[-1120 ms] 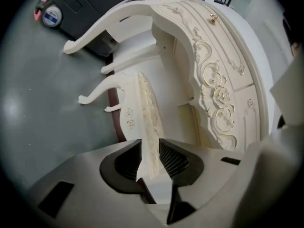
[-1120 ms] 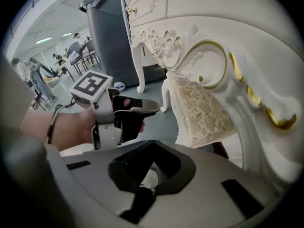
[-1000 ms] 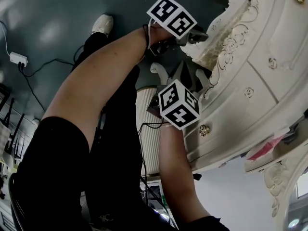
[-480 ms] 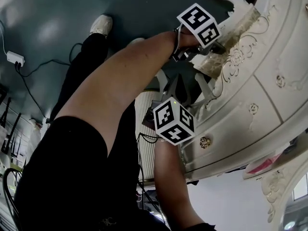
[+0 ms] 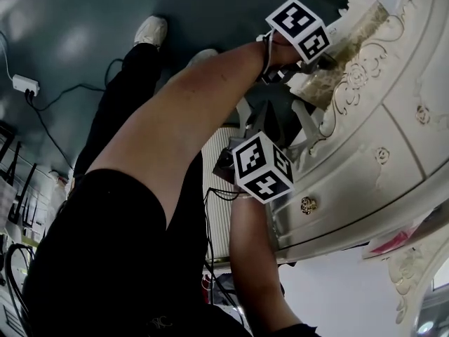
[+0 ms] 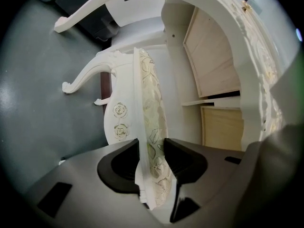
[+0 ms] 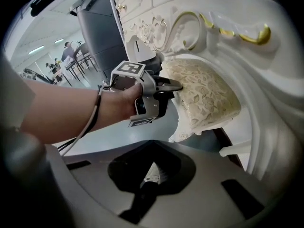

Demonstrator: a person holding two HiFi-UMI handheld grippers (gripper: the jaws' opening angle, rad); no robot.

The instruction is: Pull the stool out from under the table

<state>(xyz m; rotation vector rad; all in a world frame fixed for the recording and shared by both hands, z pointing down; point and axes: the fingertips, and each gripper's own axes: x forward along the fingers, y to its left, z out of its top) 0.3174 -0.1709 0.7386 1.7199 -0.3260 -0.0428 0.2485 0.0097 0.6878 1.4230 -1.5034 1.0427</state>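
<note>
Cream-painted stool (image 6: 152,103): tucked under the table (image 6: 259,65). Seat runs edge-on down the middle of the left gripper view, curved legs go off to the upper left over grey floor (image 6: 33,103).
step: grip taken on the seat's near edge. Pull not yet begun by the look of it, as most of the seat sits inside the table's knee space.
left gripper (image 6: 151,146): jaws have just been closing and are now clamped on the stool. One pad is on the white carved rim, the other on the floral cushion. The rim passes right through the gap, low centre of frame.
right gripper (image 7: 145,189): jaws drawn together, carrying nothing I can name. A pale sliver shows at their tip, can't tell what. It sits bottom centre of its own view, apart from the stool, which fills the upper right there.
head view: left gripper at upper right against the seat's corner. Right gripper mid-frame below it, beside the table's front.
next move: draw straight back from the table, low along the floor, holding the grip level so the rim doesn't slide off the pads.
risk (judgement): a one-corner hold may let the stool swing, and a leg could catch the table's leg.
spare: right gripper could steady the seat's other side if it twists.
</note>
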